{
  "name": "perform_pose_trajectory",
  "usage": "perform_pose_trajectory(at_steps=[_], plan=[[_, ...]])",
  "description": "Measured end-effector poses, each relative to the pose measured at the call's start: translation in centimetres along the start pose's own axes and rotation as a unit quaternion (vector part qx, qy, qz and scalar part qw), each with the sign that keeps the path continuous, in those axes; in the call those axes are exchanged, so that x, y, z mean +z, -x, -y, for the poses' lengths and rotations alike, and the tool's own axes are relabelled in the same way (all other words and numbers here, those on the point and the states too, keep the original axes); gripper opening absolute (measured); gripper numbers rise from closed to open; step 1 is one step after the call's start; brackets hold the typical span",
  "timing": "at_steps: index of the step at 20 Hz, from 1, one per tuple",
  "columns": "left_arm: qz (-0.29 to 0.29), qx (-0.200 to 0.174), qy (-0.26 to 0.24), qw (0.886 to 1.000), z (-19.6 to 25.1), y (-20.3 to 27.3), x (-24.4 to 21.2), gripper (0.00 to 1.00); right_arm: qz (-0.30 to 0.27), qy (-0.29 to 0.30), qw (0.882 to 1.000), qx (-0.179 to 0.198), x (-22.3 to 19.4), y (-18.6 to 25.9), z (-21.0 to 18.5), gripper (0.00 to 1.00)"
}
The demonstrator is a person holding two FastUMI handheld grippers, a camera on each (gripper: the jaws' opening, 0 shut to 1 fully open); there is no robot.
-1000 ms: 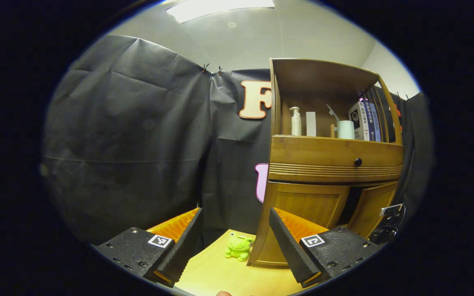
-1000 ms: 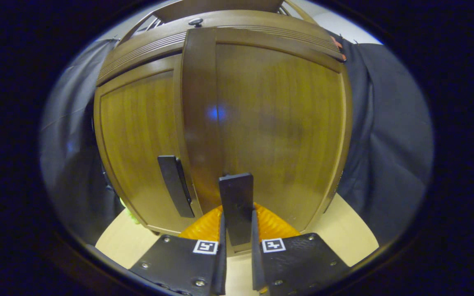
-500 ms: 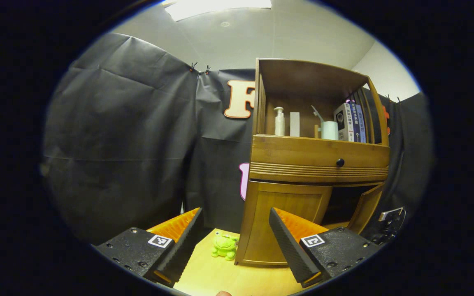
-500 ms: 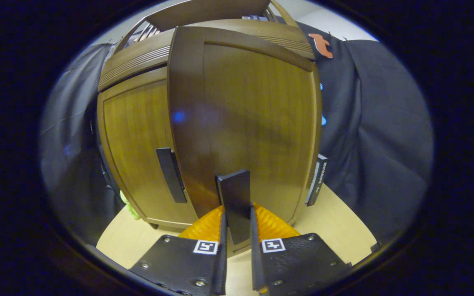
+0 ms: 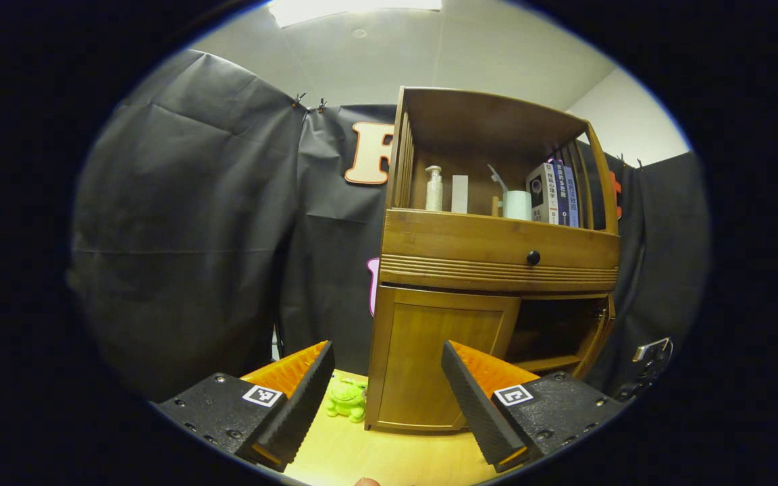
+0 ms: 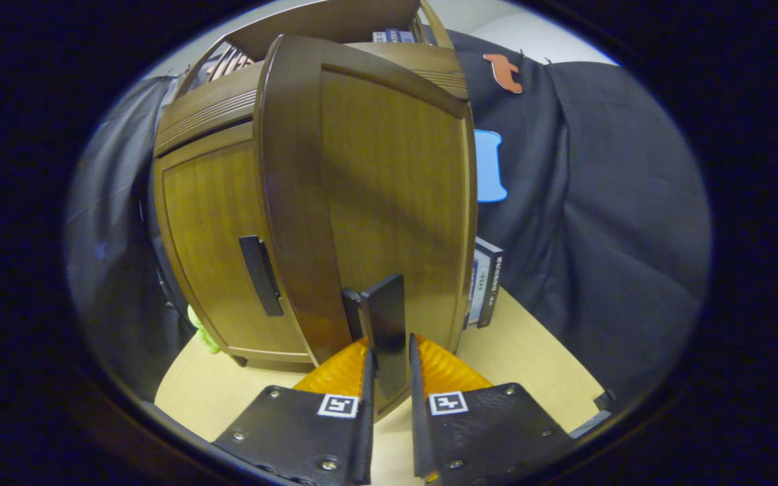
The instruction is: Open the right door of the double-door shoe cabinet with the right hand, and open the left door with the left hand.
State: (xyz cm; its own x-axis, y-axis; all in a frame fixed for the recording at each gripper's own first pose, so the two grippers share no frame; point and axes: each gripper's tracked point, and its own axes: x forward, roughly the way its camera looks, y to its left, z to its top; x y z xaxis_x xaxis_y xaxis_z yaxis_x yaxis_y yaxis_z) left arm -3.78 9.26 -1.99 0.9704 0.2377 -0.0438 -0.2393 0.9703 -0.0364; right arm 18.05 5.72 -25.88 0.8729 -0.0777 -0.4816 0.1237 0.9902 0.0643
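Right door held ajar by its handle, left door shut.

In the right gripper view, the right gripper (image 6: 389,378) is clamped with its jaws on the dark handle (image 6: 383,337) of the right door (image 6: 389,196), which is swung outward from the shoe cabinet (image 5: 497,250) on the table (image 5: 389,459). The left door (image 5: 439,364) is seen closed; the left gripper (image 5: 385,398) is held with jaws apart, short of it, near a green frog toy (image 5: 347,399).

Two doors (image 6: 375,196), one frog toy (image 5: 346,399)
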Motion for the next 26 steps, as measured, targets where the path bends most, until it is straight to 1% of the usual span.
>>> perform_pose_trajectory(at_steps=[1,2,3,6,7,9,10,11,12,13,14,17,19,20,23,24,25,26], plan=[[-0.001,-0.005,0.002,1.0,0.3,0.0,-0.2,0.96,-0.001,-0.005,1.0,0.003,0.1,-0.5,-0.2,0.18],[-0.003,-0.01,0.004,1.0,0.5,-0.1,-0.3,0.98,-0.004,-0.007,1.0,0.005,0.2,0.4,0.1,0.19],[-0.004,-0.015,0.006,1.0,0.9,-0.2,-0.4,0.98,-0.005,-0.01,1.0,0.006,0.2,0.3,0.2,0.19],[-0.007,-0.028,0.007,1.0,1.8,-0.6,-0.6,0.96,-0.006,-0.022,1.0,0.001,0.4,0.7,1.4,0.19],[-0.007,-0.033,0.007,0.999,2.1,-0.7,-0.6,0.96,-0.009,-0.03,1.0,0.001,0.3,1.2,2.1,0.28],[-0.008,-0.041,0.007,0.999,2.7,-0.9,-0.7,0.96,-0.008,-0.038,0.999,-0.014,-0.1,1.1,3.5,0.32],[-0.009,-0.044,0.007,0.999,3.0,-1.0,-0.7,0.97,-0.011,-0.037,0.999,-0.023,-0.1,1.1,4.2,0.45],[-0.009,-0.048,0.006,0.999,3.3,-1.0,-0.8,0.96,-0.009,-0.039,0.999,-0.023,-0.1,1.4,4.6,0.52],[-0.009,-0.051,0.005,0.999,3.5,-1.0,-0.8,0.96,-0.011,-0.038,0.999,-0.023,-0.2,1.4,4.9,0.65],[-0.01,-0.054,0.005,0.998,3.7,-1.1,-0.9,0.96,-0.01,-0.038,0.999,-0.033,0.0,1.7,5.5,0.65],[-0.012,-0.057,0.005,0.998,3.9,-1.2,-1.0,0.96,-0.011,-0.039,0.998,-0.038,-0.2,1.6,6.2,0.82],[-0.015,-0.064,0.006,0.998,4.4,-1.3,-1.3,0.96,-0.014,-0.052,0.998,-0.04,-0.3,1.9,7.0,0.98],[-0.017,-0.067,0.007,0.998,4.5,-1.3,-1.4,0.96,-0.013,-0.055,0.997,-0.054,-0.6,2.4,7.8,0.98],[-0.017,-0.068,0.008,0.998,4.5,-1.3,-1.4,0.96,-0.012,-0.054,0.997,-0.061,-0.5,2.6,8.2,1.0],[-0.021,-0.073,0.011,0.997,4.7,-1.2,-1.7,0.96,-0.011,-0.055,0.995,-0.077,-0.6,3.0,9.6,0.98],[-0.023,-0.075,0.012,0.997,4.8,-1.2,-1.8,0.96,-0.011,-0.057,0.995,-0.079,-0.5,3.1,10.0,0.98],[-0.024,-0.077,0.012,0.997,4.9,-1.2,-1.9,0.96,-0.012,-0.057,0.995,-0.077,-0.5,3.3,10.2,1.0],[-0.026,-0.079,0.011,0.997,5.0,-1.2,-2.0,0.96,-0.013,-0.057,0.995,-0.076,-0.6,3.4,10.4,0.98]])
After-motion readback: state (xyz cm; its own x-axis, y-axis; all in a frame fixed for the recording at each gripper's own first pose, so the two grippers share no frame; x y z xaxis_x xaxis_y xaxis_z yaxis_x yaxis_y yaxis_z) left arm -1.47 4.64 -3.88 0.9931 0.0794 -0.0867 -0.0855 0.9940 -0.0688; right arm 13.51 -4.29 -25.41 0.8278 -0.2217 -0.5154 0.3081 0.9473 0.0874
